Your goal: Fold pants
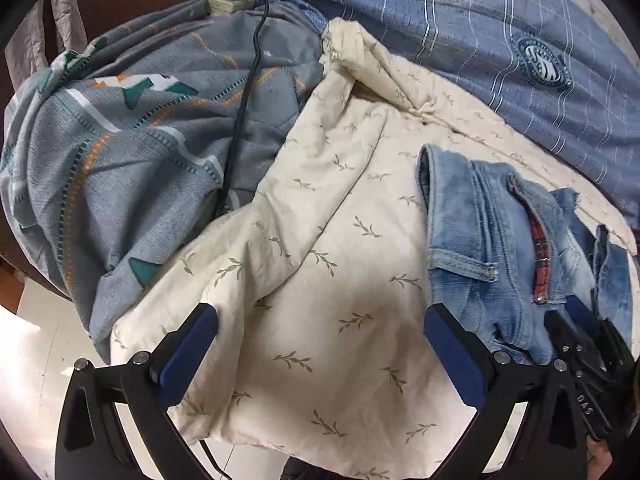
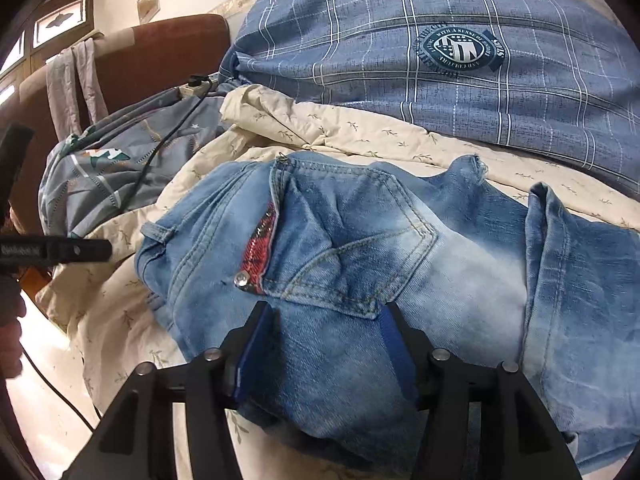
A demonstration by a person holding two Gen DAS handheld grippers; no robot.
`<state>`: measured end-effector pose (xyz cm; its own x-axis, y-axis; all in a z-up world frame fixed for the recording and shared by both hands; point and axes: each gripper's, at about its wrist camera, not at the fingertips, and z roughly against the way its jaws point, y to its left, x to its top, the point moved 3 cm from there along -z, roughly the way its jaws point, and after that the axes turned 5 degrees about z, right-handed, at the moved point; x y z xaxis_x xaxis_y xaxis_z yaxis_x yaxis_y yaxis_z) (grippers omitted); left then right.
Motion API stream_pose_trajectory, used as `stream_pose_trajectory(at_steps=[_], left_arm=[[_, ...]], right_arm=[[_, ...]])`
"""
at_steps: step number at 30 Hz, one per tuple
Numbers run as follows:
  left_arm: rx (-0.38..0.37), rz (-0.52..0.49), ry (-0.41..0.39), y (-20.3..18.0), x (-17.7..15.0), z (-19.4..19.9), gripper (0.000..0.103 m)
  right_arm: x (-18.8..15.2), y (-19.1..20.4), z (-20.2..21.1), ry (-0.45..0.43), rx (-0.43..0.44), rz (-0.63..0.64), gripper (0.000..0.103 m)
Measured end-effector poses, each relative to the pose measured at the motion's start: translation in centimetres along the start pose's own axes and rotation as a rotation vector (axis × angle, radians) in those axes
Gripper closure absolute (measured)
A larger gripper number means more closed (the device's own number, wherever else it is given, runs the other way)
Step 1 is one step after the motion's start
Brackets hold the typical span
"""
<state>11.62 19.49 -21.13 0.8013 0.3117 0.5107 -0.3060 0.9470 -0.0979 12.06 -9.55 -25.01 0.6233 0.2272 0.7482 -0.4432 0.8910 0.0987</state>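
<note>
Faded blue jeans [image 2: 420, 248] lie bunched on a cream leaf-print sheet [image 2: 360, 132], back pocket and a red-lined fly facing up. My right gripper [image 2: 326, 312] is shut on a thick fold of their near edge; denim fills the gap between the blue pads and hangs below them. In the left wrist view the jeans [image 1: 472, 232] sit at the right, with the right gripper [image 1: 576, 320] at their lower end. My left gripper [image 1: 322, 314] stands wide open over the bare cream sheet [image 1: 320, 220], left of the jeans, with nothing between its fingers.
A blue plaid cushion [image 2: 440, 60] lies behind the jeans. At the left is a grey patterned blanket [image 1: 132, 152], crossed by a black cable [image 1: 244, 108] from a power strip [image 1: 232, 2]. A brown headboard [image 2: 168, 44] stands behind. Pale floor [image 1: 36, 344] shows below the sheet's edge.
</note>
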Motion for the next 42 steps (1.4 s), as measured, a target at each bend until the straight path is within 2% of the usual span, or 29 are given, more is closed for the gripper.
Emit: stream_pose_trajectory(at_steps=[10, 17, 20, 25, 33, 42], left_arm=[[-0.036, 0.029, -0.021, 1.7, -0.7, 2.1, 0.0], [-0.041, 0.021, -0.038, 1.8, -0.5, 2.7, 0.0], [-0.034, 0.007, -0.048, 1.5, -0.4, 2.7, 0.0], [-0.004, -0.018, -0.044, 1.0, -0.5, 1.9, 0.0], [0.006, -0.028, -0.023, 0.1, -0.2, 0.3, 0.0], [0.021, -0.042, 0.007, -0.5, -0.4, -2.0, 0.0]], right_arm=[[-0.9, 0.4, 1.1, 0.021, -0.046, 0.017, 0.043], [-0.2, 0.5, 3.2, -0.064, -0.061, 0.006, 0.043], [0.0, 0.1, 3.3, -0.071, -0.071, -0.013, 0.043], [0.1, -0.3, 2.9, -0.061, -0.075, -0.027, 0.043], [0.1, 0.1, 1.4, -0.032, -0.072, 0.002, 0.043], [0.1, -0.1, 0.0, 0.003, -0.049, -0.021, 0.042]])
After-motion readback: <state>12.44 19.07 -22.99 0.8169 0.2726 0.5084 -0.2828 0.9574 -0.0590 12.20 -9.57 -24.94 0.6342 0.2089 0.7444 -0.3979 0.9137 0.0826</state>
